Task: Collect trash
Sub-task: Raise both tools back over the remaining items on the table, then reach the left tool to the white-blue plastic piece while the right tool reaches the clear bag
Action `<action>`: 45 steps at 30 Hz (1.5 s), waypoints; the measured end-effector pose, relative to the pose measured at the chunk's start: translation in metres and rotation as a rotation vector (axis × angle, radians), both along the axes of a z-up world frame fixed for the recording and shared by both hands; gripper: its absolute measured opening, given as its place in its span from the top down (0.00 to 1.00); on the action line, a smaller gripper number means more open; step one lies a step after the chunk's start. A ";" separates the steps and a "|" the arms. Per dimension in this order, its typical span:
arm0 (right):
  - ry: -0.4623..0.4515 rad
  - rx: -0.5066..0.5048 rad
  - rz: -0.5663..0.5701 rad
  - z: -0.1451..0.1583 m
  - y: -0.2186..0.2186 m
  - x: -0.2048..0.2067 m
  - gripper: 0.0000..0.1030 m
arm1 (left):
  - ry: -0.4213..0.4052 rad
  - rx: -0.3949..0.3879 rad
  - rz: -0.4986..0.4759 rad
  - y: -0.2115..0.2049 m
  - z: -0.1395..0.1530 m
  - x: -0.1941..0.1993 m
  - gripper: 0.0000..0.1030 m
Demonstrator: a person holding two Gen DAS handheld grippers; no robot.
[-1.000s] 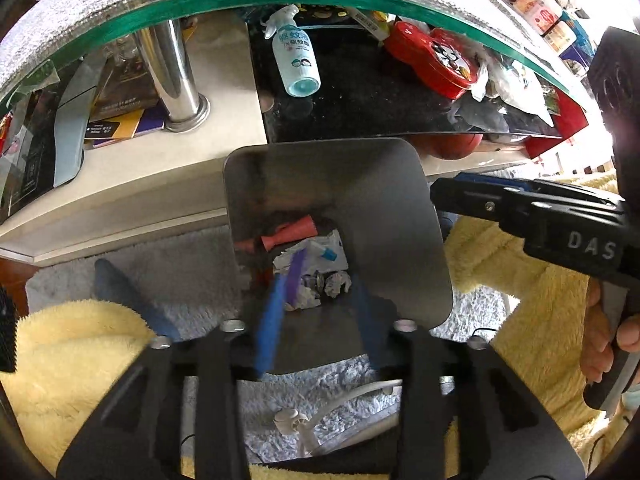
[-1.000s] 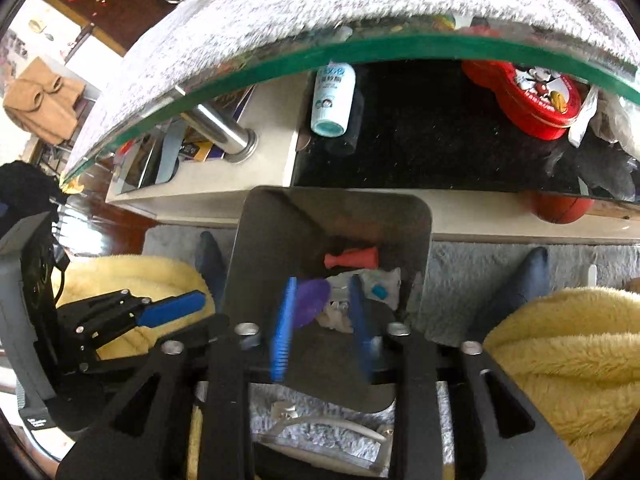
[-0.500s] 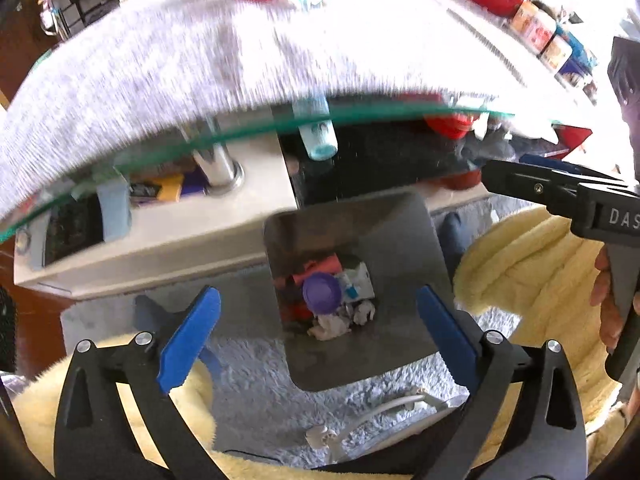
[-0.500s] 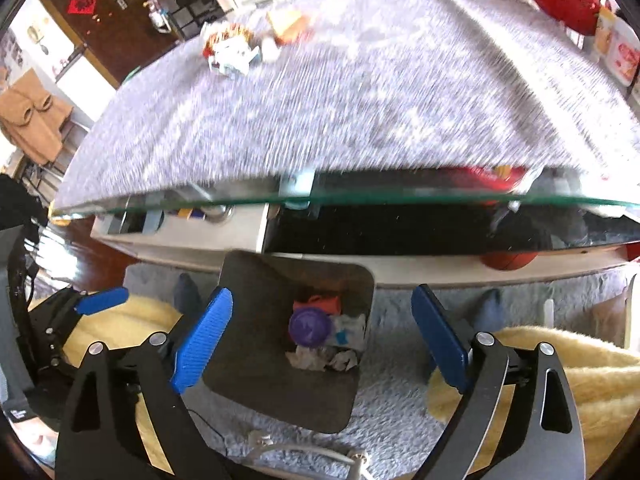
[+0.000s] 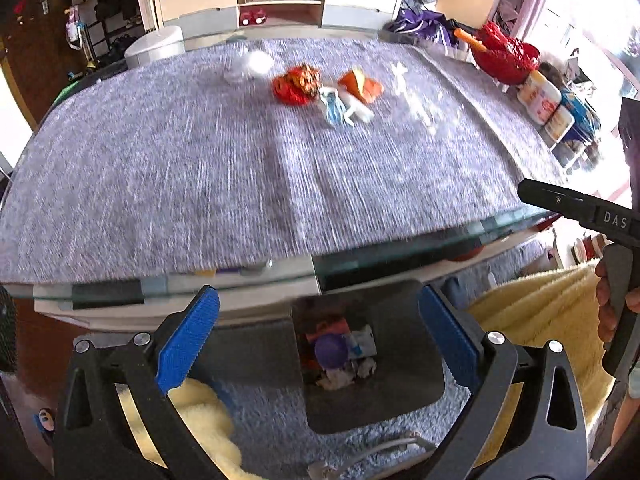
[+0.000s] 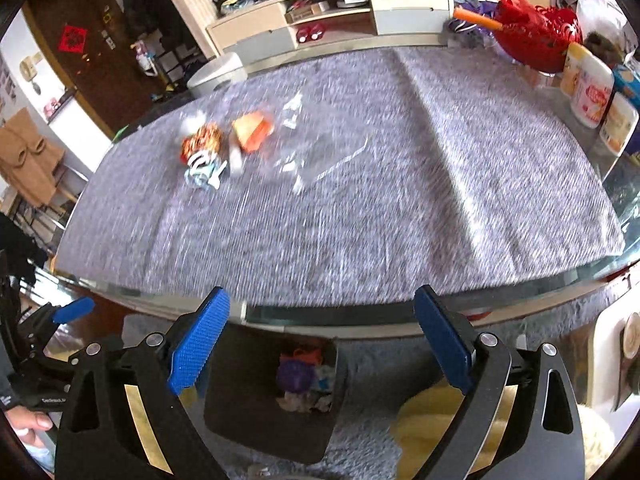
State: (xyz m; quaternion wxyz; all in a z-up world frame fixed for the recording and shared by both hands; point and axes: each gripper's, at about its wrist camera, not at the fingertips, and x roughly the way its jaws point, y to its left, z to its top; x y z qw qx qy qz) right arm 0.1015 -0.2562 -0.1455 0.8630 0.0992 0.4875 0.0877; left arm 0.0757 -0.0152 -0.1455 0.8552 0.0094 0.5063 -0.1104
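A dark metal trash bin (image 5: 404,380) stands on the rug below the table's near edge and holds a purple lid (image 5: 330,352) and crumpled wrappers; it also shows in the right wrist view (image 6: 248,416). My left gripper (image 5: 316,338) is open and empty above the bin. My right gripper (image 6: 320,340) is open and empty too. Trash lies at the far side of the grey-clothed table: a red-orange crumpled wrapper (image 5: 296,82), an orange packet (image 5: 360,86), a blue-white wrapper (image 5: 336,108) and clear plastic (image 5: 416,100). The same pile shows in the right wrist view (image 6: 224,144).
A red basket (image 6: 536,36) and white jars (image 6: 592,88) stand at the table's right end. A glass edge (image 5: 360,260) rims the table. Yellow fleece-covered legs (image 5: 532,320) flank the bin. A TV cabinet (image 5: 280,4) stands beyond.
Both grippers opened from shut, dropping the purple lid into the bin, then rose and tilted up from the bin to look over the tabletop.
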 end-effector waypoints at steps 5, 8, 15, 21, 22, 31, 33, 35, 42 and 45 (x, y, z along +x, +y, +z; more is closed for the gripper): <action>-0.015 -0.009 -0.003 0.008 -0.003 0.022 0.09 | -0.024 0.005 0.004 -0.001 0.009 0.022 0.08; -0.017 -0.015 -0.001 0.009 -0.002 0.036 0.09 | -0.031 -0.008 0.009 -0.001 0.013 0.036 0.08; -0.011 -0.020 0.001 0.002 -0.002 0.068 0.09 | -0.053 -0.021 0.015 -0.009 0.019 0.076 0.08; 0.009 -0.027 0.005 -0.009 0.001 0.095 0.09 | -0.052 -0.032 -0.004 -0.017 0.016 0.105 0.13; 0.012 -0.029 0.006 -0.011 0.001 0.099 0.09 | -0.046 -0.033 -0.008 -0.019 0.014 0.112 0.14; 0.038 -0.053 0.024 -0.032 0.006 0.133 0.09 | -0.005 -0.038 -0.025 -0.028 -0.008 0.148 0.29; 0.037 -0.055 0.038 -0.035 0.009 0.140 0.09 | 0.005 -0.041 -0.029 -0.030 -0.013 0.155 0.33; 0.036 -0.065 0.046 -0.038 0.012 0.146 0.09 | 0.013 -0.044 -0.033 -0.032 -0.018 0.162 0.36; 0.026 -0.100 0.088 -0.043 0.023 0.159 0.07 | 0.054 -0.048 -0.056 -0.035 -0.034 0.178 0.67; 0.007 -0.102 0.106 -0.041 0.028 0.156 0.22 | 0.056 -0.060 -0.055 -0.035 -0.036 0.180 0.69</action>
